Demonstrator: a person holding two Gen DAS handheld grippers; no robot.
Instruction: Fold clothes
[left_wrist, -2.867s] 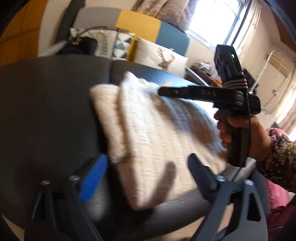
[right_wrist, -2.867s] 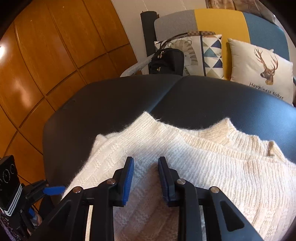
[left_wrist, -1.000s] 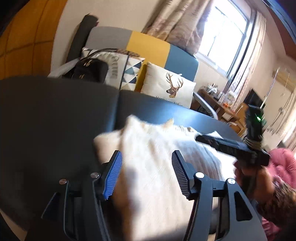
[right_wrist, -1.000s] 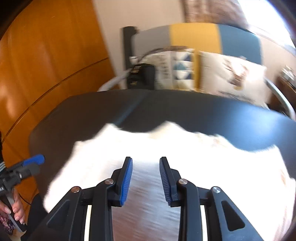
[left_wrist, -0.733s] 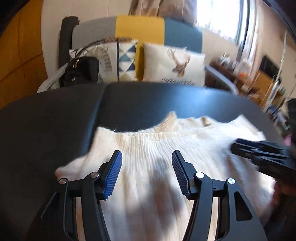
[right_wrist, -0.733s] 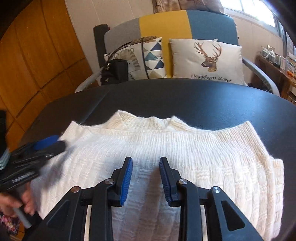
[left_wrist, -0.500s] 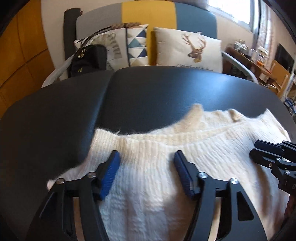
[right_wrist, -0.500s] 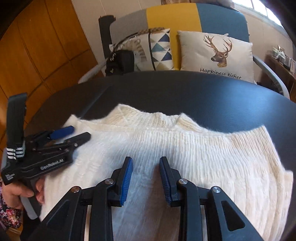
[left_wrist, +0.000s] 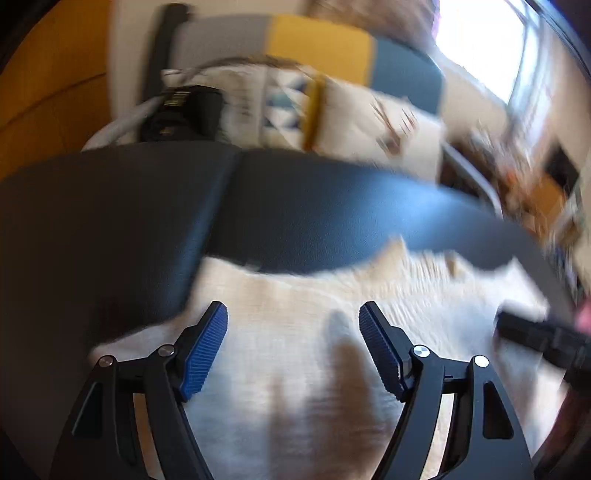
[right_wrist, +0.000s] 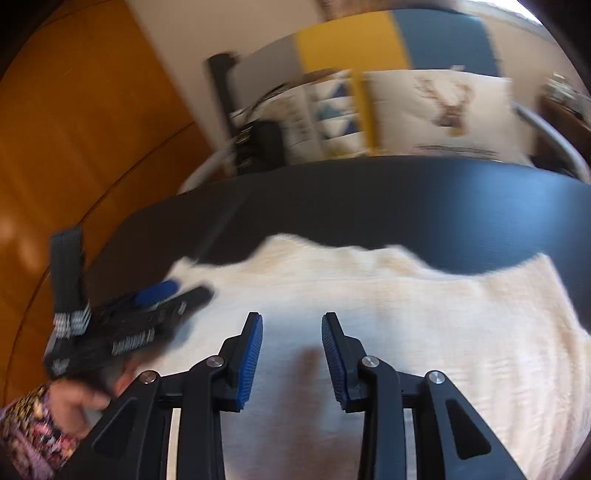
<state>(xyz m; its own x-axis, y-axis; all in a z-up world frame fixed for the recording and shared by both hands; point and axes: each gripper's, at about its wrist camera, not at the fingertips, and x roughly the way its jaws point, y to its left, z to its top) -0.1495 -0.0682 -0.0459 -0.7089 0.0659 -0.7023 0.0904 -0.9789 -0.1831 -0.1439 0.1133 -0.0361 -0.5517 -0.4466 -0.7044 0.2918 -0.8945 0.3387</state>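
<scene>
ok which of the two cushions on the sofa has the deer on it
The plain cream cushion on the right; a deer head is printed on it. The other cushion beside it carries blue triangles.

No text readable, frames are motion-blurred. White lettering on left gripper (right_wrist: 173, 299) body smeared, illegible. Dark line of print under deer on pillow (right_wrist: 443, 114), also unreadable.

Fuzzy knit sweater (right_wrist: 406, 314), smooth matt table (right_wrist: 369, 192)
</scene>
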